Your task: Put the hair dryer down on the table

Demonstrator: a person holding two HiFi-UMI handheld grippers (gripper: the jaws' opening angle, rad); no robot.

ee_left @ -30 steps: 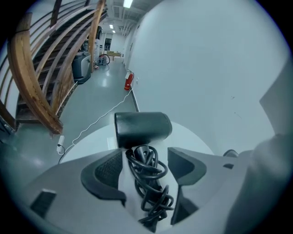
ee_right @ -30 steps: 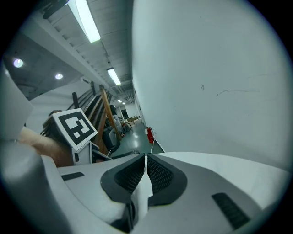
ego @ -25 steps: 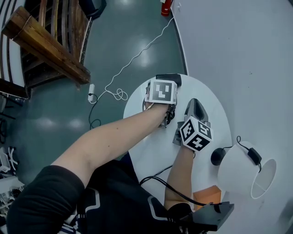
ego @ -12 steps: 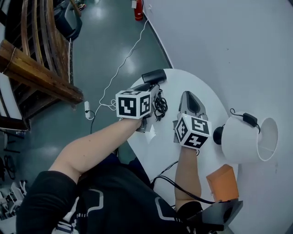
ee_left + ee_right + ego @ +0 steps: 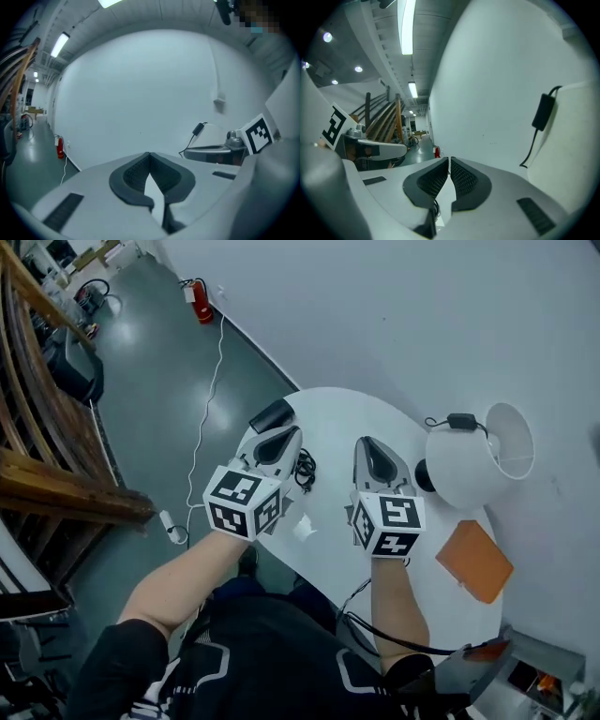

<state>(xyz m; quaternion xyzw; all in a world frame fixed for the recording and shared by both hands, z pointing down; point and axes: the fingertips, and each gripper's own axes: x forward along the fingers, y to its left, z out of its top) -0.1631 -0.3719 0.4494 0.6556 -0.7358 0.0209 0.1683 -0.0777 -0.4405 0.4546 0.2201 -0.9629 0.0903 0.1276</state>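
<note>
The black hair dryer (image 5: 272, 415) lies at the left edge of the round white table (image 5: 337, 423), its coiled cord (image 5: 306, 468) beside it. My left gripper (image 5: 284, 435) is raised above the table just short of the dryer; its jaws have just been closing, and they are shut with nothing between them (image 5: 150, 154). My right gripper (image 5: 368, 448) is raised beside it over the middle of the table, also shut and empty (image 5: 449, 160). Each gripper shows in the other's view: the right gripper (image 5: 218, 153) and the left gripper (image 5: 370, 150).
A white lamp (image 5: 473, 460) with a black cord switch (image 5: 543, 111) stands at the table's right. An orange box (image 5: 473, 561) lies nearer me. A white cable (image 5: 208, 399) runs over the floor past a red fire extinguisher (image 5: 200, 302). A wooden staircase (image 5: 56, 484) stands at the left.
The left gripper has drawn back from the hair dryer, rolled and closed its jaws, leaving the dryer on the table. Both grippers have risen. The head view has swung, showing more of the wall.
</note>
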